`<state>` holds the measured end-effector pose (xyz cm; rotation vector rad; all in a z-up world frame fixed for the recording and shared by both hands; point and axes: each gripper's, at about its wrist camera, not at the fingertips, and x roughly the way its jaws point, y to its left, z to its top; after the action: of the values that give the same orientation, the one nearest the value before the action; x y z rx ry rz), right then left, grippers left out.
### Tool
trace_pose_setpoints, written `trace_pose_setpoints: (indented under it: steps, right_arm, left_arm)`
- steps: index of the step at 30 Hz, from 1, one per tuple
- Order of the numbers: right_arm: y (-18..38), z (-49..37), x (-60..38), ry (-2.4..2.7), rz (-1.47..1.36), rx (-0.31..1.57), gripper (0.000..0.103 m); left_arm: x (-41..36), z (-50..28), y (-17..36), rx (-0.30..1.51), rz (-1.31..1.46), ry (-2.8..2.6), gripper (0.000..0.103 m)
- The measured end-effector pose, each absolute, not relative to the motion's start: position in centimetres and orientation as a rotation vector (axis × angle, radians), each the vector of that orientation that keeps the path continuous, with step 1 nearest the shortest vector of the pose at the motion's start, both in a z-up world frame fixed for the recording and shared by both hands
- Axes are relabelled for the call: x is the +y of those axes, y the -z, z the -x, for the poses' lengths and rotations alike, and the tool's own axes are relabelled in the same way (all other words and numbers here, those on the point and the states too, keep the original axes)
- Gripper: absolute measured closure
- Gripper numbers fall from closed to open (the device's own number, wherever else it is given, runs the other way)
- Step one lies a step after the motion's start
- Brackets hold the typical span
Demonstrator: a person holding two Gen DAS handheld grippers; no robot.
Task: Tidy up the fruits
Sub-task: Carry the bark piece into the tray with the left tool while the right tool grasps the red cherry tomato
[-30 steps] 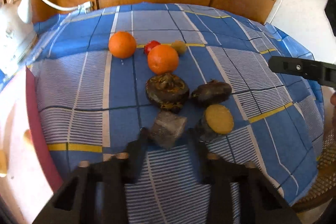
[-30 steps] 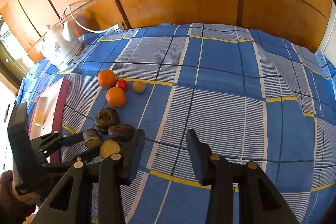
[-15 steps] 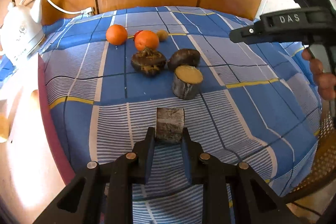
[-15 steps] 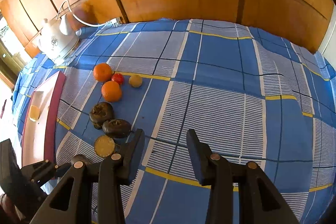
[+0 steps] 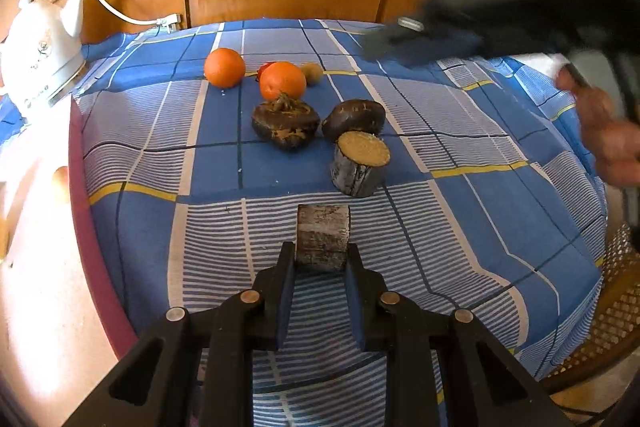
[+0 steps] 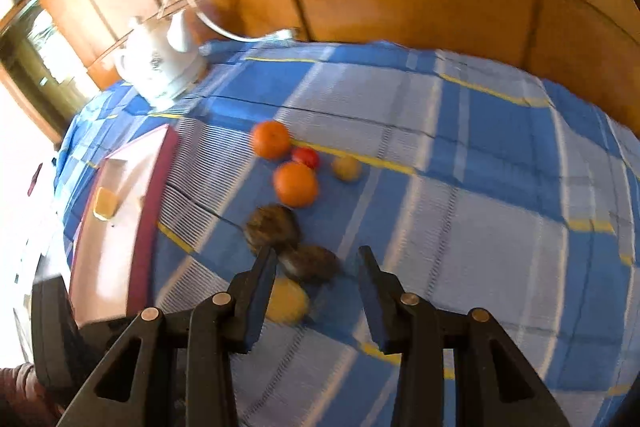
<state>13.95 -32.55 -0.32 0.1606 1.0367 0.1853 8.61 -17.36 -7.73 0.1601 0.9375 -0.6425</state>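
Note:
My left gripper (image 5: 320, 259) is shut on a grey cut fruit piece (image 5: 323, 239) and holds it above the blue checked cloth (image 5: 460, 239). Beyond it lie another cut piece with a yellow face (image 5: 360, 163), two dark brown fruits (image 5: 286, 121) (image 5: 354, 119), two oranges (image 5: 224, 67) (image 5: 282, 81), a red fruit (image 5: 263, 70) and a small yellow-brown fruit (image 5: 312, 72). My right gripper (image 6: 316, 267) is open and empty, hovering over a dark fruit (image 6: 310, 263) and the yellow-faced piece (image 6: 286, 301). It shows blurred at the upper right of the left wrist view (image 5: 460, 15).
A pink tray (image 6: 120, 227) with a yellow piece (image 6: 105, 203) on it lies at the left of the table. A white electric kettle (image 5: 40, 51) with its cord stands at the back left. Wooden panels run behind. A wicker chair edge (image 5: 600, 339) is at the right.
My left gripper closed on the grey piece, lifted it and drew back from the pile. My right gripper swung left and down toward the dark fruits.

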Motion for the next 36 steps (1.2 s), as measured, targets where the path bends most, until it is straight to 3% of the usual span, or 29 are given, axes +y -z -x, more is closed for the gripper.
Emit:
trace_pose_setpoints:
  steps: [8,18,19,20,22,36]
  right_arm:
    - [1.2,-21.1,-27.8,-0.214,-0.009,1.062,0.062]
    - [5.6,-26.4,-25.3,-0.212,0.223,1.232,0.062]
    - [6.0,-26.6,-25.3,-0.204,0.236,1.245,0.067]
    - [6.2,-26.6,-25.3,-0.206,0.230,1.247,0.074]
    - [6.2,-26.4,-25.3,-0.200,0.214,1.226,0.078]
    - [-0.1,-17.6,-28.8,-0.191,0.021,1.044,0.078]
  left_arm:
    - [-16.7,-8.7,7.8,0.938,-0.116,0.660,0.079]
    - [-16.3,-9.0,7.8,0.946,-0.065,0.677,0.079]
    - [-16.3,-9.0,7.8,0.946,-0.065,0.677,0.079]
    - [-16.3,-8.9,7.8,0.944,-0.065,0.678,0.079]
    - [-16.3,-8.9,7.8,0.940,-0.068,0.678,0.079]
    - [-15.4,-8.7,6.6,0.945,-0.041,0.655,0.080]
